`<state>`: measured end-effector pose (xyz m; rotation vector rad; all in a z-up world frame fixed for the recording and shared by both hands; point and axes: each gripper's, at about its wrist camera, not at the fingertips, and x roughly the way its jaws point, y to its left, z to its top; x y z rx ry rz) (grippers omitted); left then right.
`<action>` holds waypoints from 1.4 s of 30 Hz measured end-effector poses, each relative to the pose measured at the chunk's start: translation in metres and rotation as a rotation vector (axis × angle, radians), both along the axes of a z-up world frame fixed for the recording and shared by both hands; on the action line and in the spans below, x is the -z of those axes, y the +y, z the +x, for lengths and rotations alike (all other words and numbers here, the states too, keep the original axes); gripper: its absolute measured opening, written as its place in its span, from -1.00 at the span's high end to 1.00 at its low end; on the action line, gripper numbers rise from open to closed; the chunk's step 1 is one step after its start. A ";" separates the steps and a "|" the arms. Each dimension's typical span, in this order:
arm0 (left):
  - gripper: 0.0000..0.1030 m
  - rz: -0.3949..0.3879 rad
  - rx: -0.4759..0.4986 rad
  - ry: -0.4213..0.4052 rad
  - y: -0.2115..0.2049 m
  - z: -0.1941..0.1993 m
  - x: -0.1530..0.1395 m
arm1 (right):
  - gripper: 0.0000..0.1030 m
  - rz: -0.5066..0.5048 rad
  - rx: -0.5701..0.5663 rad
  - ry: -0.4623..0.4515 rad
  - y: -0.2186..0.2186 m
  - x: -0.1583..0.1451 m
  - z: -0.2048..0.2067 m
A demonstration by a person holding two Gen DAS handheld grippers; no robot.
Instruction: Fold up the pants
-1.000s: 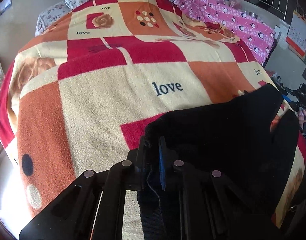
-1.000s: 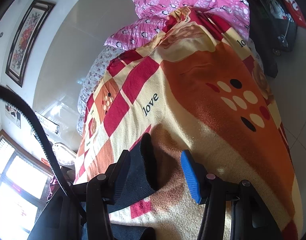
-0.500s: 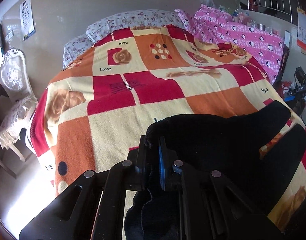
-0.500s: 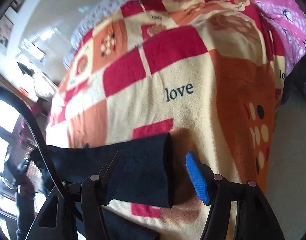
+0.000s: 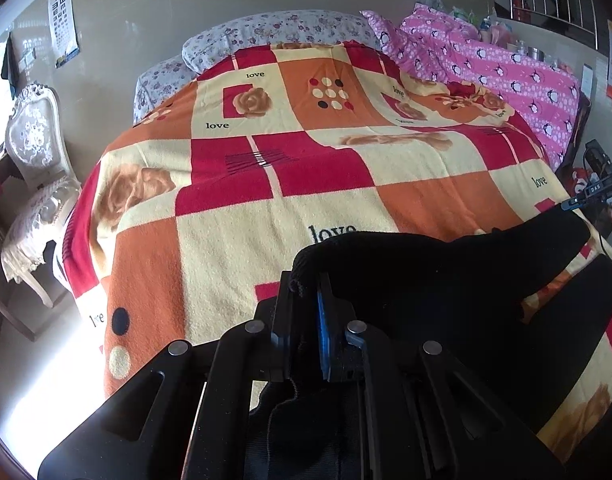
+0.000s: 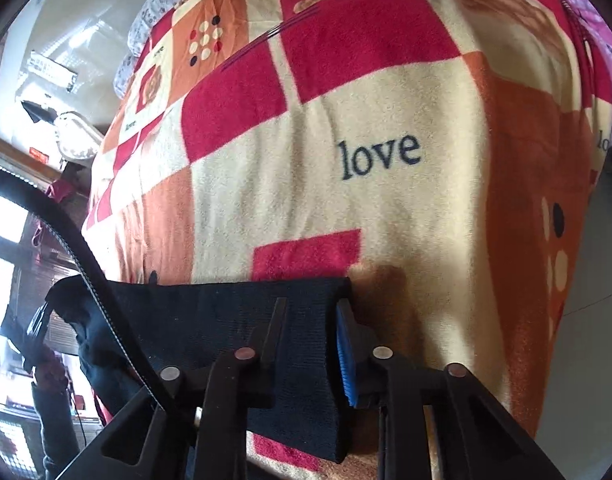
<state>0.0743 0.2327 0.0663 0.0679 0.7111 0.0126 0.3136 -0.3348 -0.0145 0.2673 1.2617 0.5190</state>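
The left gripper [image 5: 303, 312] is clamped on a bunched edge of the black pants [image 5: 446, 280], which spread toward 3 o'clock over the checked blanket [image 5: 233, 248] (printed "love"). The right gripper [image 6: 306, 336] has its jaws closed around the pants' hem [image 6: 297, 312], fabric trailing toward 9 o'clock.

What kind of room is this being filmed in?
Most likely a home bedroom. A bed under a patchwork "love" blanket fills the view, with floral pillows at its head, a pink penguin-print quilt bunched alongside, and a lace-covered chair by the wall.
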 end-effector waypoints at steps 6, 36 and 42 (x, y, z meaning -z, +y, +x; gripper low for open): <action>0.84 -0.002 -0.048 -0.038 0.005 -0.012 -0.007 | 0.97 0.007 -0.022 -0.130 0.000 -0.018 -0.014; 0.61 -0.360 -0.320 -0.149 0.046 -0.221 0.037 | 0.90 -0.118 -0.224 -0.364 -0.041 0.002 -0.240; 0.02 -0.354 -0.208 -0.064 -0.015 -0.177 0.032 | 0.80 -0.202 -0.031 -0.464 -0.061 -0.031 -0.235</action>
